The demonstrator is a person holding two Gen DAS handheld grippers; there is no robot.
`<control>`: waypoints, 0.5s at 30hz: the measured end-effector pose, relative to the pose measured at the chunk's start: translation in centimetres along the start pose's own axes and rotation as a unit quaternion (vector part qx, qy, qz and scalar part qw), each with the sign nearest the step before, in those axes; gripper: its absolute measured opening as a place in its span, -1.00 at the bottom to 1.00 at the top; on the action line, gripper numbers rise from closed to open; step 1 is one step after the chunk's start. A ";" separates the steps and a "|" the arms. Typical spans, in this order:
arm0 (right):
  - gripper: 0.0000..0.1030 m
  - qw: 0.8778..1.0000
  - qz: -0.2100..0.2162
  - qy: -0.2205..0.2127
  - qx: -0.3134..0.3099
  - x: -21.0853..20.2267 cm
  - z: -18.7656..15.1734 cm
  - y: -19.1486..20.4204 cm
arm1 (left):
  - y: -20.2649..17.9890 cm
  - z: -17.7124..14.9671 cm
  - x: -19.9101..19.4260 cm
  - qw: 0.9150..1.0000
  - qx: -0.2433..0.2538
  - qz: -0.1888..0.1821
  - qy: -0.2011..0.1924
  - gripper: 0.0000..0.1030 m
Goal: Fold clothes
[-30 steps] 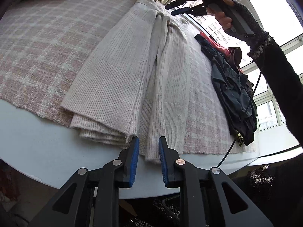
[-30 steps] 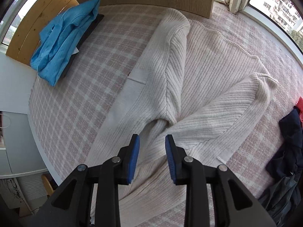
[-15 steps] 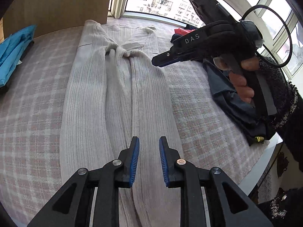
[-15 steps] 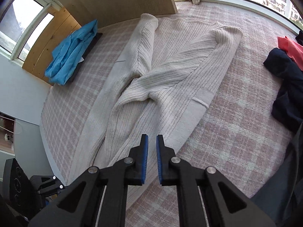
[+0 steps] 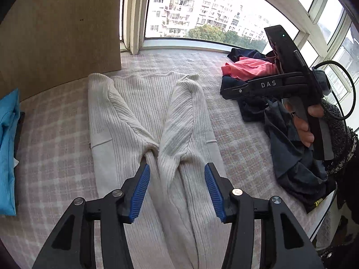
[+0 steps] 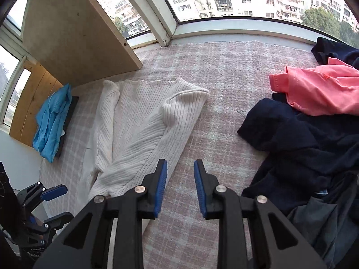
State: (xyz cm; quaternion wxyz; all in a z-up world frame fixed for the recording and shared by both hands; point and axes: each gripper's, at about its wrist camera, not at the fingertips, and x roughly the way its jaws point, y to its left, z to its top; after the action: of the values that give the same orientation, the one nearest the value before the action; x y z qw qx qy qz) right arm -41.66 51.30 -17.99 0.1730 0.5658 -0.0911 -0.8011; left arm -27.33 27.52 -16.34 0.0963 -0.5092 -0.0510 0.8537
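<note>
Cream ribbed sweater (image 5: 154, 121) lies flat — left tongs (image 5: 177, 190) gape above it.

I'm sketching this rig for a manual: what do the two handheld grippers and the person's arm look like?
Both the left gripper and the right gripper are matte black with silver pivot bolts and ribbed blue pads lining the jaws. The right gripper's body reads "DAS" in white, shows a small green light and trails a black cable. A dark speckled knit sleeve covers the wrist.

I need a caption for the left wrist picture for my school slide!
Open left claw above a cream sweater with sleeves crossed, on a checked blanket.
</note>
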 end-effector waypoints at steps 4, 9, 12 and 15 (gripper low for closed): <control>-0.52 1.000 -0.015 -0.002 -0.019 2.0 2.2 0.0 | 0.3 3.4 5.2 0.999 0.020 0.014 0.042 -0.06; -0.55 1.000 -0.005 0.001 -0.021 3.5 3.0 -0.2 | 0.5 5.6 9.3 0.997 0.042 0.006 0.062 -0.10; -0.55 1.000 0.001 0.003 -0.022 4.4 3.4 -0.3 | 0.7 5.8 10.8 0.996 0.041 -0.025 0.074 -0.58; -0.55 1.000 0.007 0.003 -0.023 5.2 3.8 -0.5 | 0.9 5.7 10.1 0.997 0.034 -0.040 0.056 -0.84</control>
State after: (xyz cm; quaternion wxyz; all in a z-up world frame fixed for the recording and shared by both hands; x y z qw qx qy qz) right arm -46.91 49.61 -21.36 0.1915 0.5631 -0.0758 -0.8003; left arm -37.10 28.89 -22.50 0.1506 -0.5505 -0.0365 0.8203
